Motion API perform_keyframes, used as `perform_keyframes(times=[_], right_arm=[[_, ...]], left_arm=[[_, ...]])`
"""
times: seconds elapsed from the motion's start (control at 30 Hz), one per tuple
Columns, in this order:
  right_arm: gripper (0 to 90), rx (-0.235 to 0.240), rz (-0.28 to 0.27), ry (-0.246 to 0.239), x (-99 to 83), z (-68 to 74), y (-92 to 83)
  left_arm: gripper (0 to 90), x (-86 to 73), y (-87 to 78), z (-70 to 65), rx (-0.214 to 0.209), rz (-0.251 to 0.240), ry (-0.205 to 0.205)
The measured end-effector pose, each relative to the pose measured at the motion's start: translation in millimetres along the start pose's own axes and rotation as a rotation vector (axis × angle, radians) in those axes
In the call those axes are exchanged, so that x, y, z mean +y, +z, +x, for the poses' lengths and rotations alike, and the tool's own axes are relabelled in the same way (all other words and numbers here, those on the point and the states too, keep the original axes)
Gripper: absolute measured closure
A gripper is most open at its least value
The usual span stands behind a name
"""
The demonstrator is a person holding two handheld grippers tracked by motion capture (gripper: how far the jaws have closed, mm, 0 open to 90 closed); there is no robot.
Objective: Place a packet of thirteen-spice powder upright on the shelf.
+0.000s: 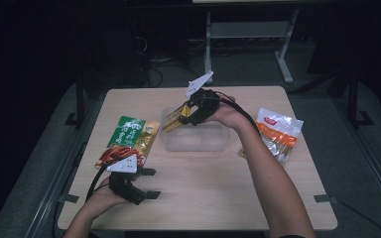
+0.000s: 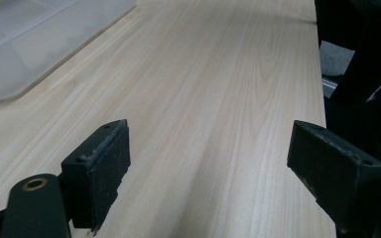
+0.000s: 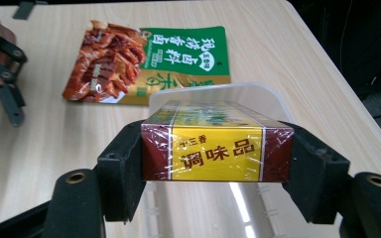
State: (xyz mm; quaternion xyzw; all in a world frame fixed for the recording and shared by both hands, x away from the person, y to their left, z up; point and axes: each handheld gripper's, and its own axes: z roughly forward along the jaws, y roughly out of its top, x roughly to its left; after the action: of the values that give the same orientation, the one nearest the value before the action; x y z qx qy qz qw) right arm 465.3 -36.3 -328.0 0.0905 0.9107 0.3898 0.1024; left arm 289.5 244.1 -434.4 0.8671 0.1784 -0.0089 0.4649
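Note:
My right gripper [image 1: 177, 119] is shut on a yellow and maroon box [image 1: 173, 120] wrapped in film, which it holds just above the left end of a clear plastic tub [image 1: 198, 144]. In the right gripper view the box [image 3: 217, 144] sits squarely between the two pads [image 3: 129, 168], with the tub's rim [image 3: 258, 94] right behind it. My left gripper [image 1: 153, 183] rests low at the table's near left, and its jaws stand wide apart with nothing between them. In its own view the left gripper [image 2: 208, 153] looks along bare wood, and a corner of the tub [image 2: 30, 44] is at upper left.
A green and gold snack pouch [image 1: 133, 135] lies flat left of the tub, just beyond the left hand; the same pouch [image 3: 149, 59] is seen past the box. A white and orange bag [image 1: 278, 131] lies near the table's right edge. Dark floor and table legs lie beyond.

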Motion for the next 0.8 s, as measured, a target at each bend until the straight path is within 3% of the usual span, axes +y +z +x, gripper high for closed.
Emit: perform_keyframes(times=[0.43, 0.8], right_arm=[[31.5, 0.008, 0.017, 0.004, 5.0, -7.1, 17.9], [31.4, 0.018, -0.024, 0.020, 10.1, -10.8, 28.4]], left_arm=[[16.4, -0.3, -0.5, 0.2, -0.007, -0.006, -0.001], [16.4, 0.3, -1.2, 0.2, -0.009, -0.004, 0.003]])
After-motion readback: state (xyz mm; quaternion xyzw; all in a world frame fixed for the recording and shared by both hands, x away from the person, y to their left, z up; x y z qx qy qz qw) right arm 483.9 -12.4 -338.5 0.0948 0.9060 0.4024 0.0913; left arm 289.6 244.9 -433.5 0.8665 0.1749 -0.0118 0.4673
